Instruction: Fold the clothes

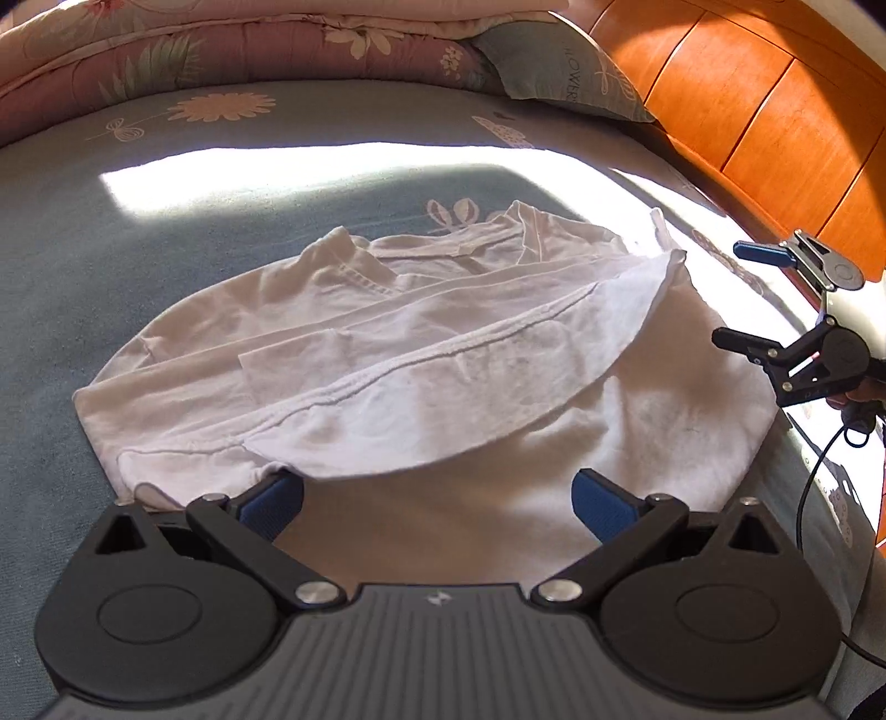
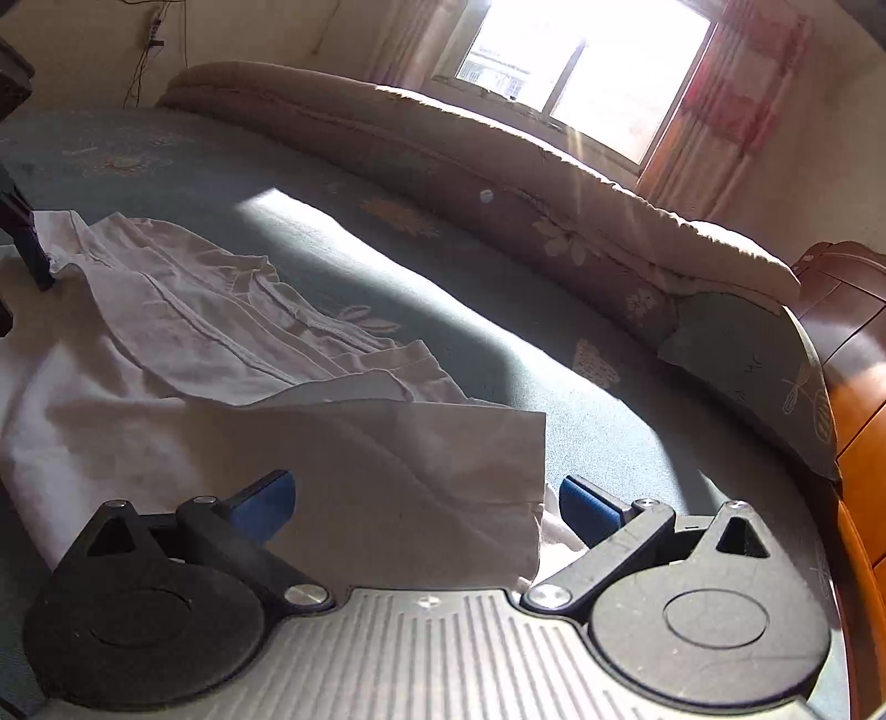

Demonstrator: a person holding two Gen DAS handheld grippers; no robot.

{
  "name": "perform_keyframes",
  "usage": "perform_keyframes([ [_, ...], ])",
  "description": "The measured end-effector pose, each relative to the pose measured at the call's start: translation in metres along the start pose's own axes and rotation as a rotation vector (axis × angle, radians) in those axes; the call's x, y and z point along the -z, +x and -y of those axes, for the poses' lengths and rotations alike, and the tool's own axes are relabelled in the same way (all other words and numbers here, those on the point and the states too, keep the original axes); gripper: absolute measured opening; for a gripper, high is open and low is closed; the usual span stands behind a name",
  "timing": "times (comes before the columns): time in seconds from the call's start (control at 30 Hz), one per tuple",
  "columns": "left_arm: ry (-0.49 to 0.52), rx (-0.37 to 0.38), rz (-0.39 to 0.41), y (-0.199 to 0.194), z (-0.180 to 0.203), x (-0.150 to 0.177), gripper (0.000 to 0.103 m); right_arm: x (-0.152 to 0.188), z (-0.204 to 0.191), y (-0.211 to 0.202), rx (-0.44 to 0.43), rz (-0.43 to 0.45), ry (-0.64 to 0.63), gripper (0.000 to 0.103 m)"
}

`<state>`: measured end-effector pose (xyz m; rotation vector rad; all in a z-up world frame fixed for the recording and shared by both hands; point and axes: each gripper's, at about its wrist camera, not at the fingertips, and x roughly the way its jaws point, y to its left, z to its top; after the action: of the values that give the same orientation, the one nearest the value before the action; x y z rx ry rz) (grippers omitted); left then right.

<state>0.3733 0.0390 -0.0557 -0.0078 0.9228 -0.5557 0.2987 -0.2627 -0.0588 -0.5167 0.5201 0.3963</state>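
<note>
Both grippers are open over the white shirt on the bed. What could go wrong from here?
1. The shirt lies bunched, its folded flap crooked; a further fold may lock in creases.
2. The left gripper sits over layered cloth and may pinch several layers.
3. The right gripper straddles the hem corner; closing could miss the edge.

A blue-grey bed cover (image 1: 66, 266) printed with pale flowers fills most of both views, with a bright band of sunlight across its middle. Along the top of the left wrist view lies a folded pink floral quilt (image 1: 221, 50), and at upper right a grey-green pillow (image 1: 559, 72) leans beside the orange wooden headboard (image 1: 775, 122). In the right wrist view a sunlit window (image 2: 576, 61) sits at top centre, with a pink curtain (image 2: 742, 83) to its right.
</note>
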Motion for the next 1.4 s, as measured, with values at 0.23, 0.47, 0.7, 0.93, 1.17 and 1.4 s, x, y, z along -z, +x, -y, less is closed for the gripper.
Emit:
perform_keyframes([
  [0.23,-0.067,-0.004,0.138,-0.021,-0.011,-0.027,0.102,-0.009,-0.005,0.003,-0.160,-0.014,0.064,0.103],
  [0.47,0.079,-0.008,0.001,0.012,0.012,0.002,0.103,-0.020,-0.025,0.035,-0.309,-0.040,0.053,0.103],
  [0.7,0.002,-0.086,-0.032,0.024,-0.003,0.015,0.102,-0.014,0.022,0.090,-0.288,-0.144,0.369,0.103],
  [0.93,-0.022,0.031,-0.009,-0.004,0.023,0.055,0.103,0.041,0.043,0.016,-0.387,-0.114,0.541,0.103],
  [1.17,-0.146,0.022,0.038,-0.022,0.022,0.066,0.102,0.075,0.056,-0.013,-0.398,-0.108,0.681,0.103],
  [1.4,-0.205,0.001,0.085,-0.035,0.030,0.079,0.102,0.060,0.126,0.016,-0.362,-0.024,0.829,0.074],
])
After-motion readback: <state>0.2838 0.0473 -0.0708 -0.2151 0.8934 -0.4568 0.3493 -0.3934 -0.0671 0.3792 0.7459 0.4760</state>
